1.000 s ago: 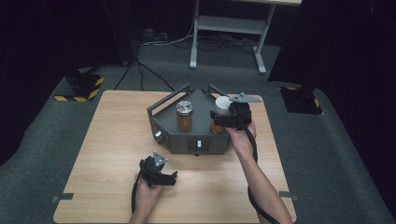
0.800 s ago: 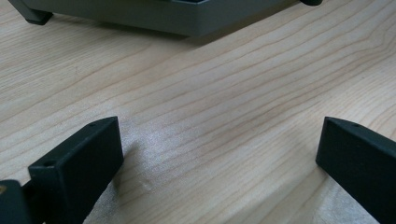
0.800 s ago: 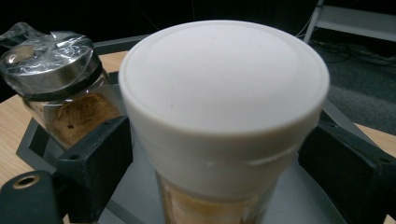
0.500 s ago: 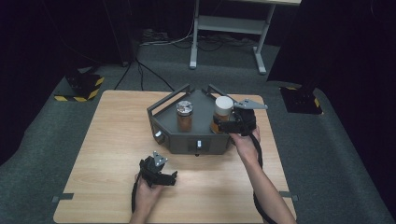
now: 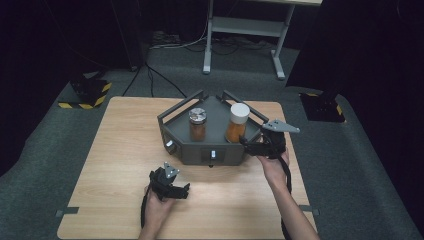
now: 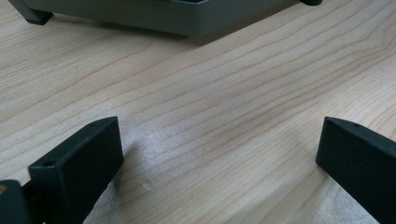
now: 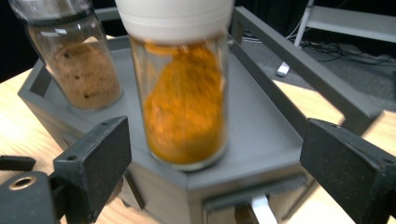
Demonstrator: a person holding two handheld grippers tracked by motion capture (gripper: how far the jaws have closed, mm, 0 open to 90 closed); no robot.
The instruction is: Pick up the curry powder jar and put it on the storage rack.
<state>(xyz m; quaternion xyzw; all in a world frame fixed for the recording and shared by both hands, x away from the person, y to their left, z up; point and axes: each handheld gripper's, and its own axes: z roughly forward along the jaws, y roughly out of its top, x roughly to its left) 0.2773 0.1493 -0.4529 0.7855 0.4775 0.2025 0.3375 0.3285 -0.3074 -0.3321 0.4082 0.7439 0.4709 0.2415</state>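
Note:
A white-lidded jar of orange powder [image 5: 237, 122] stands upright on the right part of a grey railed tray [image 5: 200, 150]. A silver-lidded jar of brown powder [image 5: 197, 125] stands to its left. My right gripper [image 5: 248, 144] sits just off the tray's front right corner and points at the white-lidded jar [image 7: 184, 93]. Its jaws have just been opening; they are open and the jar stands free beyond the fingertips. The brown jar [image 7: 74, 60] is behind on the left. My left gripper [image 5: 172, 182] rests open on the wood in front of the tray, with nothing between its jaws [image 6: 219, 140].
The tray has low rails [image 7: 299, 60] along its back sides and a small drawer front [image 5: 212, 155] facing me. Its base [image 6: 154, 18] lies just ahead of the left gripper. The wooden table [image 5: 110, 165] ends at dark carpet, with a metal stand [image 5: 240, 30] beyond.
The right gripper has drawn back from the white-lidded jar, toward me and to the right, leaving the jar standing on the tray. The left gripper has stayed in place.

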